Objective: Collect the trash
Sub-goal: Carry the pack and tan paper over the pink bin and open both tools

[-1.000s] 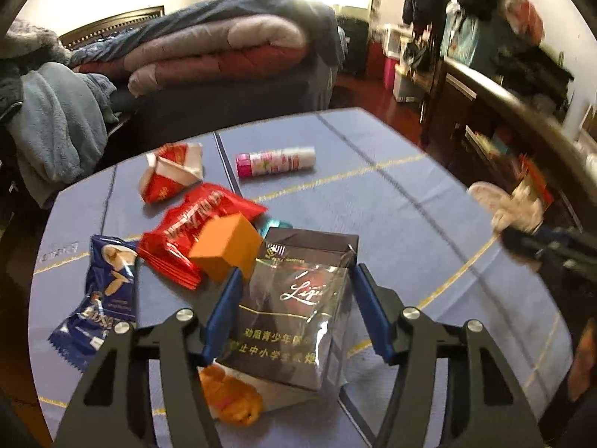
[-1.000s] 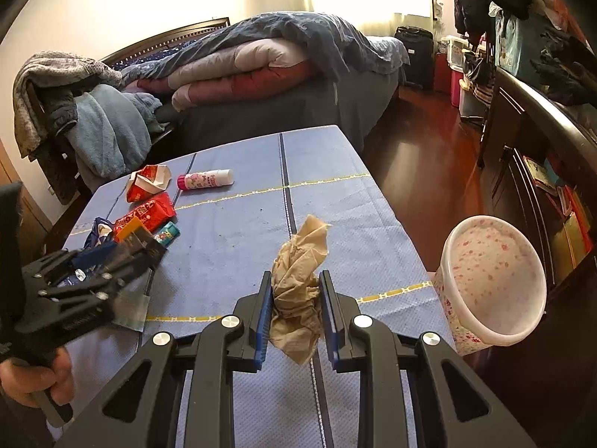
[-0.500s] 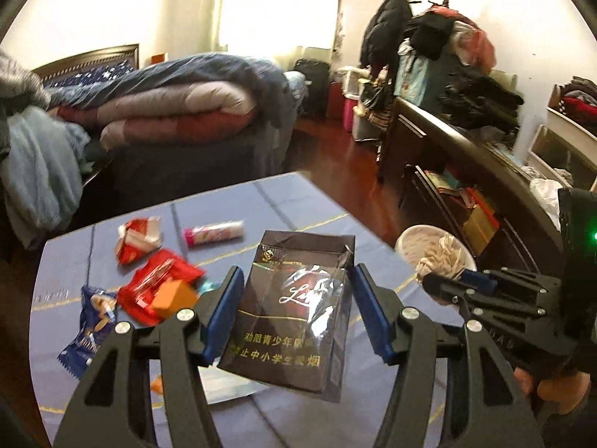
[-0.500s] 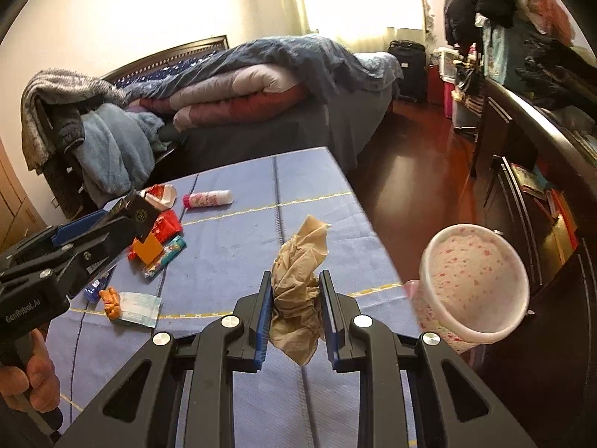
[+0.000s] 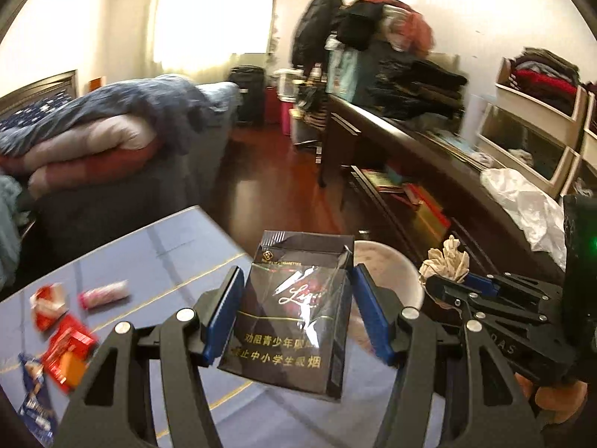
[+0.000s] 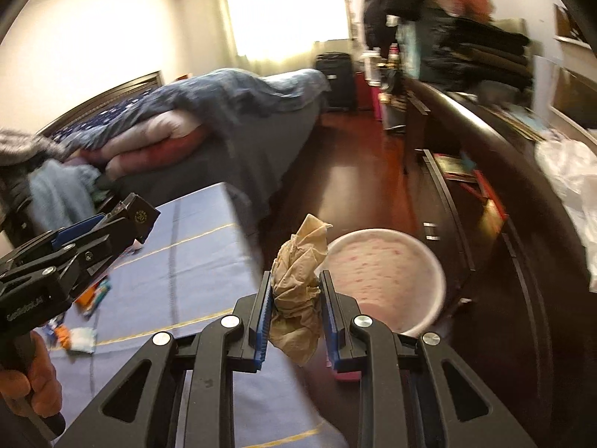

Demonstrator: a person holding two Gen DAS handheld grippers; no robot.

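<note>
My left gripper (image 5: 296, 313) is shut on a black cigarette pack (image 5: 294, 315) and holds it in the air past the table's right edge, in front of the pink-speckled white bin (image 5: 388, 272). My right gripper (image 6: 296, 310) is shut on a crumpled beige tissue (image 6: 298, 283) and holds it just left of the bin (image 6: 388, 280), which stands on the floor beside the table. The right gripper with the tissue (image 5: 446, 263) also shows in the left wrist view. The left gripper with the pack (image 6: 140, 216) shows at the left of the right wrist view.
The blue table (image 5: 156, 261) carries red wrappers (image 5: 65, 339), an orange block (image 5: 72, 369), a pink tube (image 5: 104, 295) and a blue wrapper (image 5: 33, 399). A dark shelf unit (image 6: 485, 194) stands right of the bin. A bed with quilts (image 6: 186, 130) lies behind the table.
Both grippers have swung right, off the table and toward the bin, each carrying its item. The bin now sits close in front of both.
</note>
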